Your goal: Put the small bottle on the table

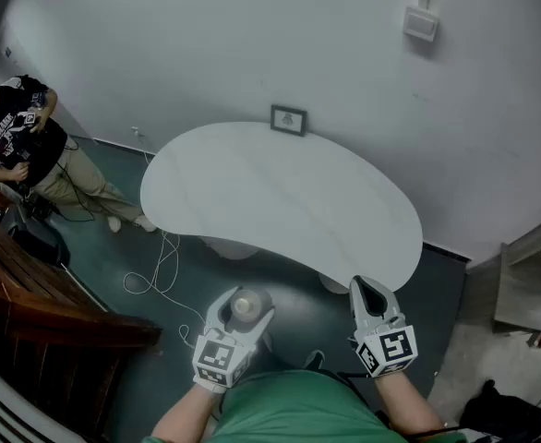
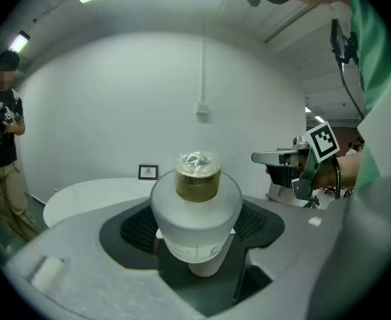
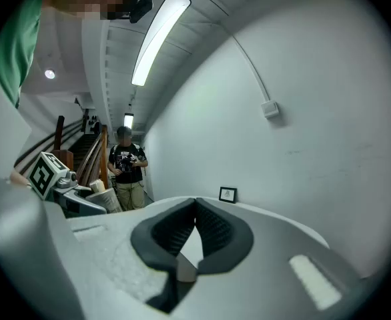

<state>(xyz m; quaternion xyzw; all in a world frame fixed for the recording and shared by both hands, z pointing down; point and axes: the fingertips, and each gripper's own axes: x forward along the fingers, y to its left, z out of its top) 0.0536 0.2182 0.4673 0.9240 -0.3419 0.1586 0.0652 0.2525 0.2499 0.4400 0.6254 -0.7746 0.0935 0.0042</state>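
A small frosted white bottle [image 2: 197, 205] with a brownish cap wrapped in clear film stands upright between the black pads of my left gripper [image 2: 195, 229], which is shut on it. In the head view the left gripper [image 1: 247, 301] holds the bottle [image 1: 246, 308] over the floor, just short of the near edge of the white bean-shaped table [image 1: 280, 201]. My right gripper [image 1: 363, 286] hovers to the right at about the same height, also short of the table's edge. Its jaws [image 3: 195, 202] are shut, tips touching, with nothing between them.
A small framed picture [image 1: 288, 120] stands at the table's far edge against the white wall. A person [image 1: 17, 141] stands at the far left beside a wooden stair railing [image 1: 30, 275]. A white cable [image 1: 160, 268] lies on the dark floor left of the table.
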